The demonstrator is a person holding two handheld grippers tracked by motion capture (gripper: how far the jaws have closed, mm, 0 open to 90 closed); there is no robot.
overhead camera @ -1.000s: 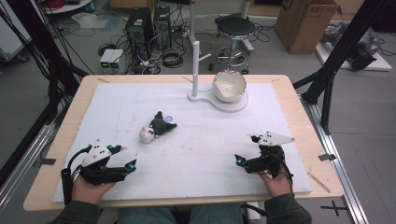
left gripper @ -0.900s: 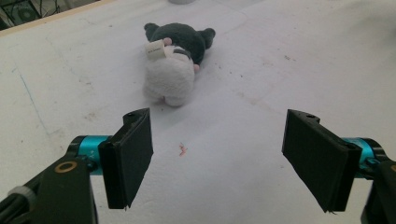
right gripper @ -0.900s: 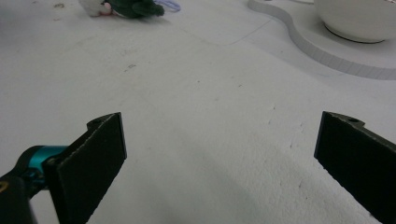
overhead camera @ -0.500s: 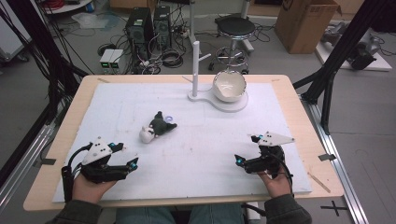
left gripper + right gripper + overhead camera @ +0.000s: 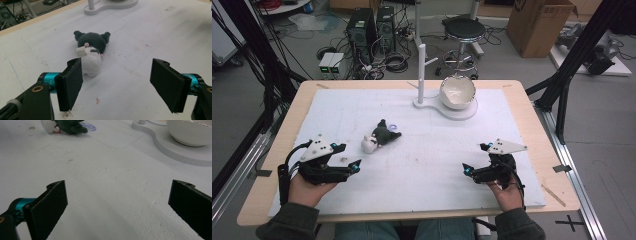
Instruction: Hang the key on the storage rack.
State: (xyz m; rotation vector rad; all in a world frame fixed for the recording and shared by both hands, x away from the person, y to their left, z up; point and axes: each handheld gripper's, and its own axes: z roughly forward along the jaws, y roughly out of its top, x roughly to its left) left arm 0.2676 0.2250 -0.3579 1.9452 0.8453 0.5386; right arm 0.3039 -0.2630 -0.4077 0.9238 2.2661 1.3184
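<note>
Plush toy mid-mat, L gripper & R gripper both jaws wide, empty.

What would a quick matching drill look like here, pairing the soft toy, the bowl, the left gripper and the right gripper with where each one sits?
Things:
1. soft toy
2. bowl
3. left gripper
4. right gripper

Places:
A. on the white stand at the far side of the table
B. near edge, at the left, jaws open and empty
C. lying on the white mat, left of centre
D. near edge, at the right, jaws open and empty

Pairs: 1-C, 2-A, 3-B, 4-D
</note>
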